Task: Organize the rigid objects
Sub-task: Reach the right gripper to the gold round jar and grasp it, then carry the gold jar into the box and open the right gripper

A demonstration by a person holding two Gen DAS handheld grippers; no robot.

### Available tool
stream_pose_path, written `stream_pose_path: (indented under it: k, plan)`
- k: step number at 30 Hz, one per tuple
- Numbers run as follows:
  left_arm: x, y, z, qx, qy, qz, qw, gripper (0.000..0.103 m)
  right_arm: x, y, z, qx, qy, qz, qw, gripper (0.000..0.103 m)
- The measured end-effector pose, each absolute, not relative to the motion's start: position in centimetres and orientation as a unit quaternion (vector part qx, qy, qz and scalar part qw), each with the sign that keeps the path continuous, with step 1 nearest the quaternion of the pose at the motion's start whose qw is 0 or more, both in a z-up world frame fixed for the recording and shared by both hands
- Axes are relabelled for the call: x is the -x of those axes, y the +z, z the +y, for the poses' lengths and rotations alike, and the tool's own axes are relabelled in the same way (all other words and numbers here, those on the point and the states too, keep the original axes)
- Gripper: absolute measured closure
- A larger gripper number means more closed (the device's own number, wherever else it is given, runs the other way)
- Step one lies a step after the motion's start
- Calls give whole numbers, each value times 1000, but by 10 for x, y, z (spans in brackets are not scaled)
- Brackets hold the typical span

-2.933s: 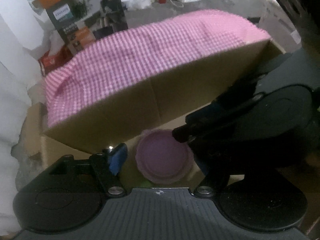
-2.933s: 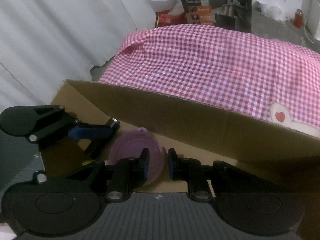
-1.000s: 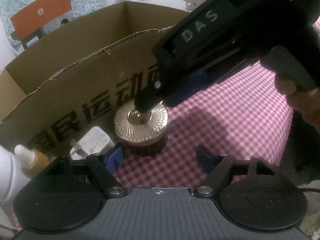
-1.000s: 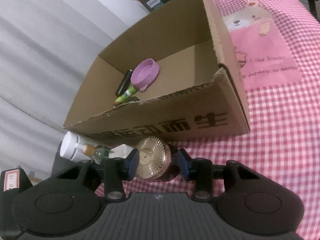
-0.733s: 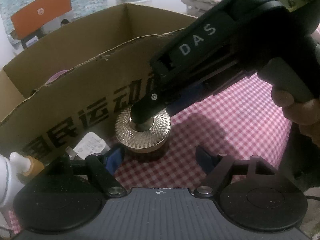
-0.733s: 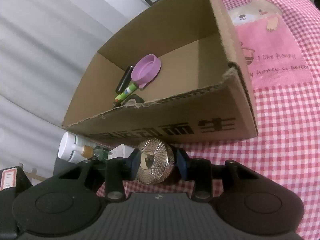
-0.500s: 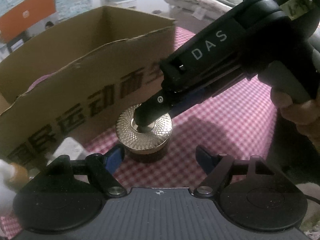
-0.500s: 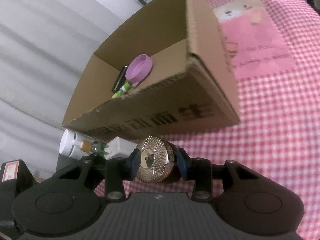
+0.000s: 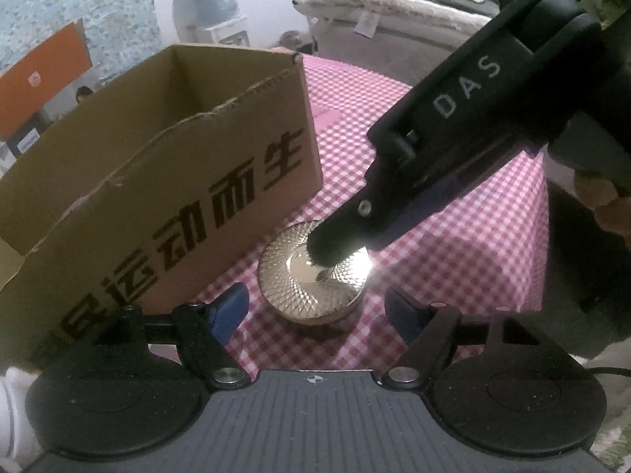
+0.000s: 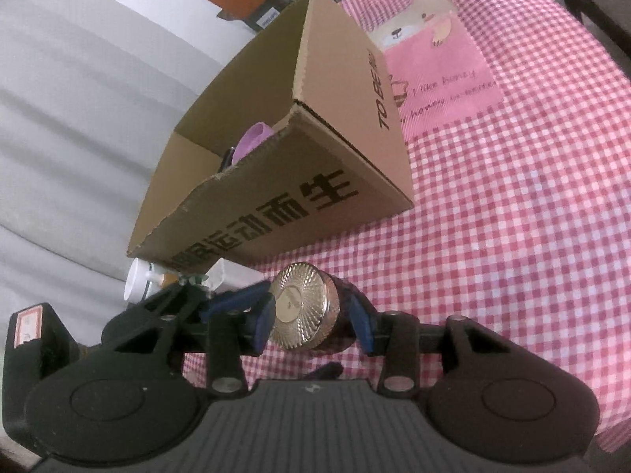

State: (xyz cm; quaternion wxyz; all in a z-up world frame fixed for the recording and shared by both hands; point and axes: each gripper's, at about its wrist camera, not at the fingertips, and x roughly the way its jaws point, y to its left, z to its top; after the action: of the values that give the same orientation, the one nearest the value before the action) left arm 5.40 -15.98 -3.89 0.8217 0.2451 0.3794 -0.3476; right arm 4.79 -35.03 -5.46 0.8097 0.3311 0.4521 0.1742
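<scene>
While the right gripper (image 10: 311, 325) brackets the gold-lidded jar (image 10: 305, 307), its jaws are opening and the jar sits between its fingers, so the step in hand looks like a grasp being reset.

Pads (image 10: 263, 321) flank the jar's sides, apparently no longer pressing. Left gripper (image 9: 315, 307) waits with fingers wide apart, the jar just ahead of them on the checked cloth (image 9: 453, 260). Beyond the fingertips stands the cardboard box (image 10: 276, 205). Next, probably, a firm squeeze, a lift over the torn rim, and release inside.
</scene>
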Motion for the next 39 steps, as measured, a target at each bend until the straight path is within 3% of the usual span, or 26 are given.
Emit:
stream_pose_path:
  k: [4, 8, 20, 39]
  plan:
    - [-64, -43, -162, -238, -347, 393, 818, 32, -49, -59, -346, -331, 172, 459, 806, 56]
    - [-75, -40, -158, -209, -345, 406, 820, 47, -49, -63, -342, -336, 174, 461, 803, 56]
    - [-81, -41, -167, -214, -335, 409, 821, 43, -50, -69, -345, -353, 172, 455, 799, 53]
    - [-70, -27, -162, -192, -330, 393, 837, 47, -42, -60, -334, -337, 167, 437, 817, 53]
